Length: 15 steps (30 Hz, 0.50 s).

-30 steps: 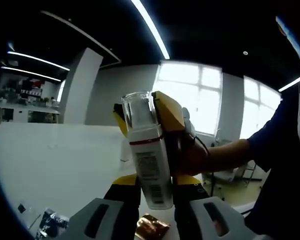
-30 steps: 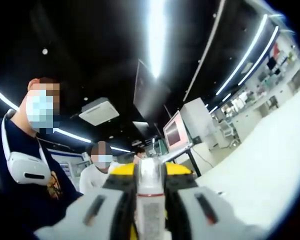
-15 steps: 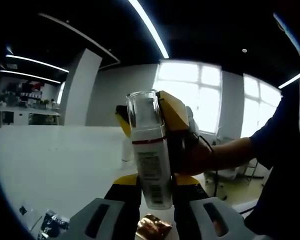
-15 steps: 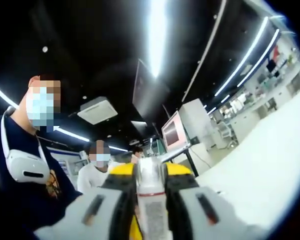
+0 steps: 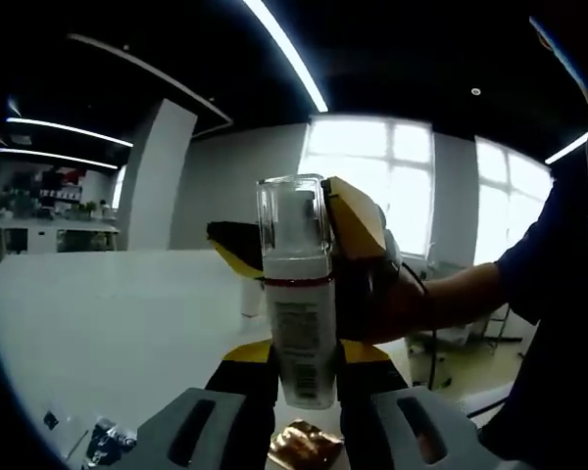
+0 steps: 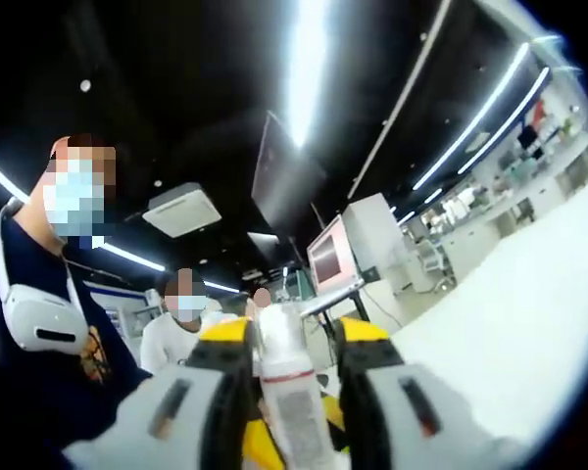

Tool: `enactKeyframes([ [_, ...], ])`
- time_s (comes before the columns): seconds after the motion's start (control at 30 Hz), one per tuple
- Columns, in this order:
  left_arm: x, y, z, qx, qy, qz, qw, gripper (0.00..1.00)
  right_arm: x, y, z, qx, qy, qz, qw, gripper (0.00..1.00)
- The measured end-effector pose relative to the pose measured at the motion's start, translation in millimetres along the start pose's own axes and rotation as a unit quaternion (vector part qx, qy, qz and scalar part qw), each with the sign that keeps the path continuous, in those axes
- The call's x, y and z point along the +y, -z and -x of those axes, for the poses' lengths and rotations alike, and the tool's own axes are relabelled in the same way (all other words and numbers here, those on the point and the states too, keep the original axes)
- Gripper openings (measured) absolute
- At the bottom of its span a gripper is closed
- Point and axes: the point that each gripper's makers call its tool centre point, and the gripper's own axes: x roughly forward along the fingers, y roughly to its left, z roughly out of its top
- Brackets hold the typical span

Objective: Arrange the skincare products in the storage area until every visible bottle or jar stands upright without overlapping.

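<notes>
Clearly the bottle (image 5: 300, 294) is up in the air between the two grippers, well above the white worktop (image 5: 98, 323). In the left gripper view the left gripper (image 5: 304, 382) has its jaws pressed on the lower body, at the printed label, and the bottle stands nearly upright with its clear cap on top. The right gripper (image 5: 358, 255) comes in from the right of that view and sits against the upper body, just below the cap. In the right gripper view the bottle (image 6: 286, 392) stands between that gripper's (image 6: 292, 392) jaws, but they look slightly parted beside it, so I cannot tell whether they pinch it or merely flank it.

It looks like a light, stiff plastic bottle with a smooth, likely slippery skin. The clear cap is probably thin and may pop off, so the hold belongs on the labelled body, low and square across it. Being tall and narrow, it should tip easily once set down.

A crinkled copper packet (image 5: 302, 448) lies on the worktop below the left jaws.
</notes>
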Motion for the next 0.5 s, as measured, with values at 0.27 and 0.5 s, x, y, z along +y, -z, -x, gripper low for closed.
enactKeyframes([
  [0.27,0.3,1.5,1.2,0.007,-0.003,-0.008,0.9999,0.21,-1.9,1.3,1.7,-0.002,0.004,-0.005,1.0000,0.39],
  [0.5,0.2,3.0,1.0,0.011,-0.002,-0.005,0.9999,0.21,-2.7,1.6,0.9,0.000,0.003,-0.004,1.0000,0.45],
])
